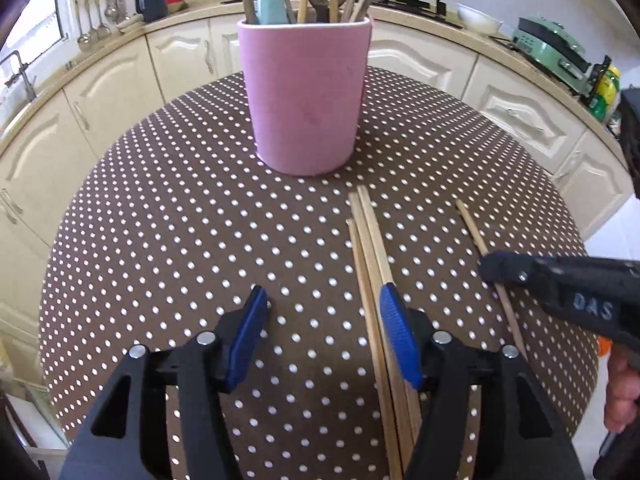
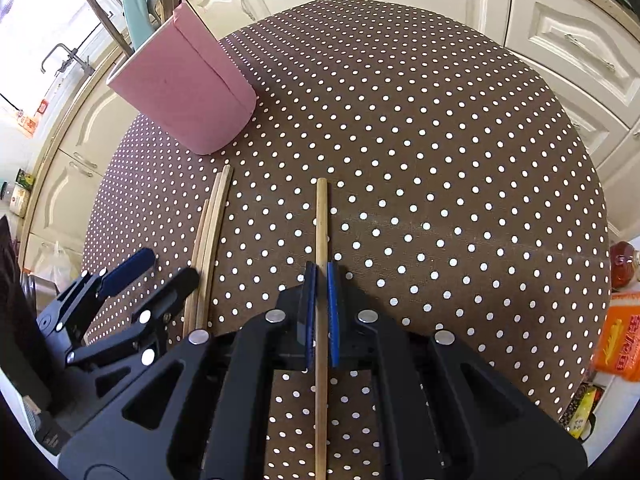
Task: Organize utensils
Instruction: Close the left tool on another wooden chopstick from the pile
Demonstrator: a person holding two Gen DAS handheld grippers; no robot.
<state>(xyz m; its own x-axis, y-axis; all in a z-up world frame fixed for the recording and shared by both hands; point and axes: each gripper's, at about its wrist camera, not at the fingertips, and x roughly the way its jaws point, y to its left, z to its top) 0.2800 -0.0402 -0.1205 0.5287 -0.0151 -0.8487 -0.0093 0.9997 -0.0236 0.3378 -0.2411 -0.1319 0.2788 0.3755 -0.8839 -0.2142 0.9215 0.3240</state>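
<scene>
A pink utensil holder (image 1: 308, 96) (image 2: 188, 92) stands at the far side of the dotted round table (image 1: 160, 200) (image 2: 440, 160), with wooden sticks and a teal handle in it. A bundle of three chopsticks (image 1: 368, 240) (image 2: 212, 216) lies on the cloth in front of it. My left gripper (image 1: 323, 296) (image 2: 170, 264) is open low over the cloth. Its right finger sits over the bundle, and the pads press on nothing. To the right, my right gripper (image 2: 321, 270) (image 1: 492, 268) is shut on a single chopstick (image 2: 321, 220) (image 1: 472, 228) that points away along the table.
Cream cabinets (image 1: 112, 92) curve around behind the table. The counter holds a hob, a white bowl (image 1: 480, 18) and a green appliance (image 1: 548, 44). Ladles hang at the back left. An orange packet (image 2: 620, 340) stands off the table's right edge. A person's hand (image 1: 620, 392) holds the right gripper.
</scene>
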